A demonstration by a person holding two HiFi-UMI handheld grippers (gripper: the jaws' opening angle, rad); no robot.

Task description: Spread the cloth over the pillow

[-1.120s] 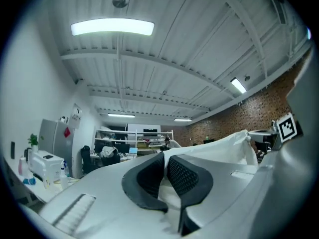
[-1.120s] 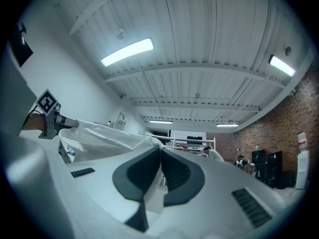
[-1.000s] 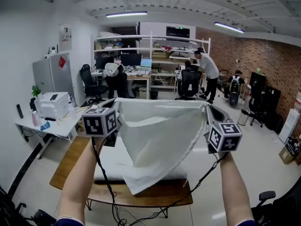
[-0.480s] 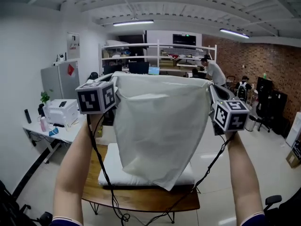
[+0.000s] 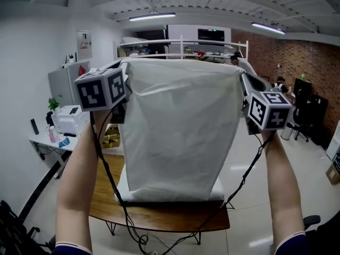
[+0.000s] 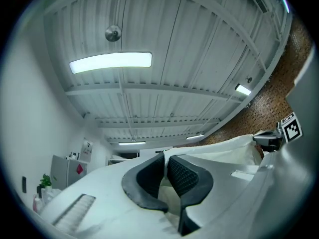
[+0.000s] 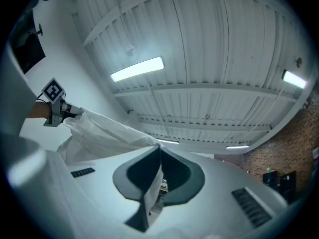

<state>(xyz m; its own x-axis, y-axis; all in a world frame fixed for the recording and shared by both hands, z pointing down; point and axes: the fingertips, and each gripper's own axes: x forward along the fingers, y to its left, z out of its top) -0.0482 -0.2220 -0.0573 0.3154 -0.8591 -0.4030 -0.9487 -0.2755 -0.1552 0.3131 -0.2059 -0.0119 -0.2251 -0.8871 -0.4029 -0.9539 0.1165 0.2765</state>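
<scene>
Open-plan office with a brick wall [image 5: 313, 62] and strip-lit ceiling: over a wooden table [image 5: 159, 217], the left gripper [image 6: 166, 169] and right gripper [image 7: 160, 171], each clamped on a top corner, hold the white cloth [image 5: 180, 132] hanging before the pillow [image 5: 121, 186].

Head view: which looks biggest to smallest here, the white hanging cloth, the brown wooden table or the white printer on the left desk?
1. The white cloth, filling the middle of the view.
2. The brown wooden table, partly hidden behind the cloth.
3. The white printer, which looks smallest, though it stands farther from the camera, so its true size is unsure.
</scene>
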